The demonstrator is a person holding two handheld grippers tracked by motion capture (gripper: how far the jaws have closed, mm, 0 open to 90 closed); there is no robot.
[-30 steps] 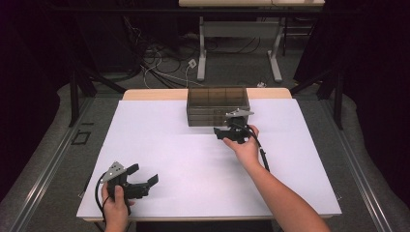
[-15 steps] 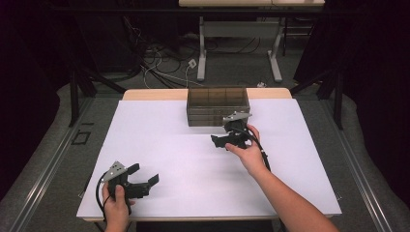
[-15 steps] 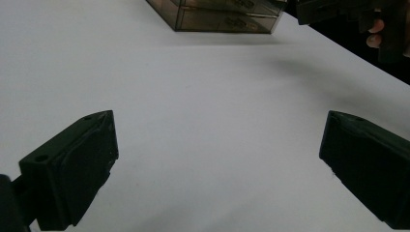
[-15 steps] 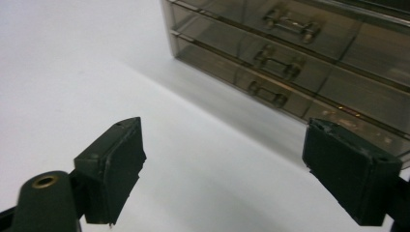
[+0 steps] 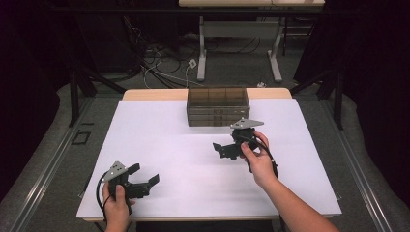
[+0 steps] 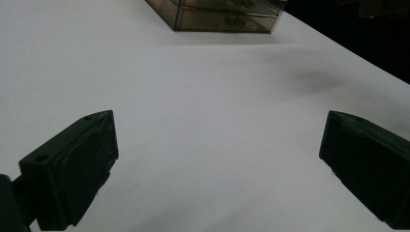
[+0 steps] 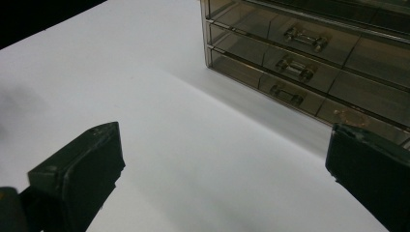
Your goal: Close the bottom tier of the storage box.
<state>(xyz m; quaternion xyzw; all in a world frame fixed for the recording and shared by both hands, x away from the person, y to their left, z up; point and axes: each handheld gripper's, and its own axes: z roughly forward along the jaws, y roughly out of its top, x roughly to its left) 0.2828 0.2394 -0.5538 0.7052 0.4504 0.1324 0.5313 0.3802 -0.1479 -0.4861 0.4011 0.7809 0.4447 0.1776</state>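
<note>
A smoky see-through drawer box (image 5: 218,106) stands at the back middle of the white table (image 5: 159,135), and its three stacked drawers (image 7: 295,65) look shut. My right gripper (image 5: 225,149) hovers just in front of the box and slightly to its right. Its jaws have just been opening and are now wide apart (image 7: 225,135) with nothing between them. My left gripper (image 5: 144,174) is held at the front left corner, far from the box (image 6: 222,14). It is open (image 6: 217,130) over bare table and holds nothing.
The table's front edge (image 5: 203,217) runs just behind the left hand. Dark floor with cables (image 5: 164,67) and a desk frame (image 5: 237,43) lie beyond the far edge. A dark rail (image 5: 43,169) runs along the left side.
The right gripper has pulled back from the drawer box towards the person and a little leftward, and its jaws have spread wider. The left gripper has stayed where it was.
</note>
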